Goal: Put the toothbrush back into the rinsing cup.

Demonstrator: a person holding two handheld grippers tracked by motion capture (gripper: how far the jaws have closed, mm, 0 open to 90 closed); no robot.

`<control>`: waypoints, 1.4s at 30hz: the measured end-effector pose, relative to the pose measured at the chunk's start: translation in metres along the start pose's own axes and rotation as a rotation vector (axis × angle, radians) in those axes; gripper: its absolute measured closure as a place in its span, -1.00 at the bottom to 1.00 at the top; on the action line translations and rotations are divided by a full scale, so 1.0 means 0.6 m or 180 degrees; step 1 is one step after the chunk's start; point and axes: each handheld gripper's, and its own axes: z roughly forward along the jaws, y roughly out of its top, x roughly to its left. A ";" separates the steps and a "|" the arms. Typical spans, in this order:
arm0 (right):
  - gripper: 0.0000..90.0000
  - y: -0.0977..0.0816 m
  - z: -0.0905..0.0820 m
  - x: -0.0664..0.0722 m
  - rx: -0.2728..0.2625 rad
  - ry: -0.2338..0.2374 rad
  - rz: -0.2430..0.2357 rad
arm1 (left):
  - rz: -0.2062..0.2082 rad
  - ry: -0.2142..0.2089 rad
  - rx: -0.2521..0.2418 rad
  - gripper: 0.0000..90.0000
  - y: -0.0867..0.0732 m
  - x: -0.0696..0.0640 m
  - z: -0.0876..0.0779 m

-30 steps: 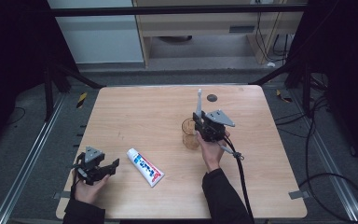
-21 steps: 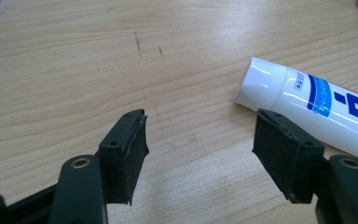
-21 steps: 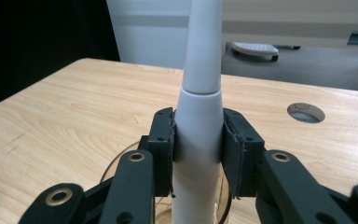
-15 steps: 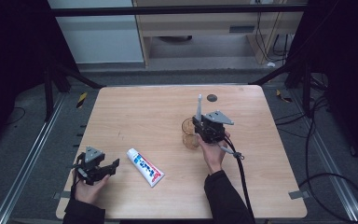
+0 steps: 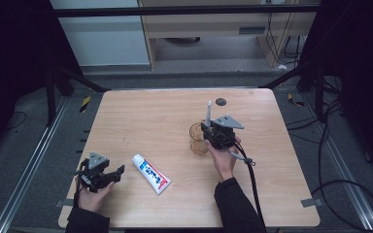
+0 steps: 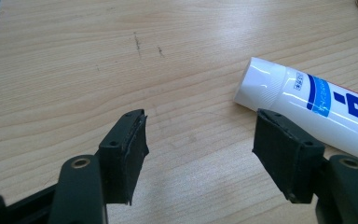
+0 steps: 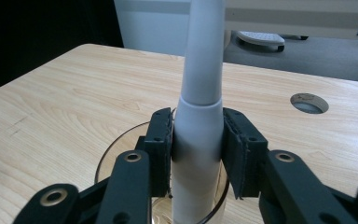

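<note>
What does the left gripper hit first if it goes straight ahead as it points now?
Probably nothing soon. The left gripper is open, with bare table between and beyond its jaws. The toothpaste lies just off line; its cap end sits by the jaw on that side, which might graze it.

Right hand-held gripper (image 5: 209, 127), clamping the upright grey-white toothbrush handle (image 5: 208, 112), sits marginally lower over the clear amber cup (image 5: 197, 141).

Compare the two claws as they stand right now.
The left claw is open over bare table, with the toothpaste tube lying beside it. The right claw is shut on an upright white toothbrush handle above the clear cup. The left sits near the table's front edge, the right mid-table. Both have black jaws.
</note>
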 end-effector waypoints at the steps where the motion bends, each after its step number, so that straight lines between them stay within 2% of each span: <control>1: 0.44 0.000 0.000 0.001 0.0003 0.0002 -0.0012 | 0.0000 0.0000 0.0000 -0.24 0.000 0.000 0.000; 21: 0.11 0.000 -0.002 0.007 -0.0015 0.0080 -0.0082 | 0.0002 -0.0001 0.0000 -0.25 0.000 0.000 0.000; 27: -0.16 0.004 -0.008 0.008 -0.0031 0.0073 -0.0093 | -0.0002 -0.0001 -0.0003 -0.25 0.000 0.000 -0.001; 29: -0.27 0.006 -0.013 0.008 -0.0014 0.0070 -0.0103 | -0.0004 -0.0001 -0.0007 -0.25 0.000 0.000 -0.001; 33: -0.32 0.011 -0.026 0.008 0.0074 0.0112 -0.0087 | -0.0010 0.0000 -0.0015 -0.25 0.001 0.000 -0.002; 36: -0.38 0.013 -0.040 0.011 0.0161 0.0102 -0.0147 | -0.0013 0.0000 -0.0022 -0.25 0.000 0.000 -0.002; 38: -0.40 0.015 -0.051 0.013 0.0186 0.0089 -0.0217 | -0.0014 0.0000 -0.0027 -0.25 0.001 0.000 -0.003; 42: -0.44 0.017 -0.079 0.010 0.0248 0.0119 -0.0211 | -0.0006 0.0000 -0.0024 -0.23 0.001 -0.002 -0.003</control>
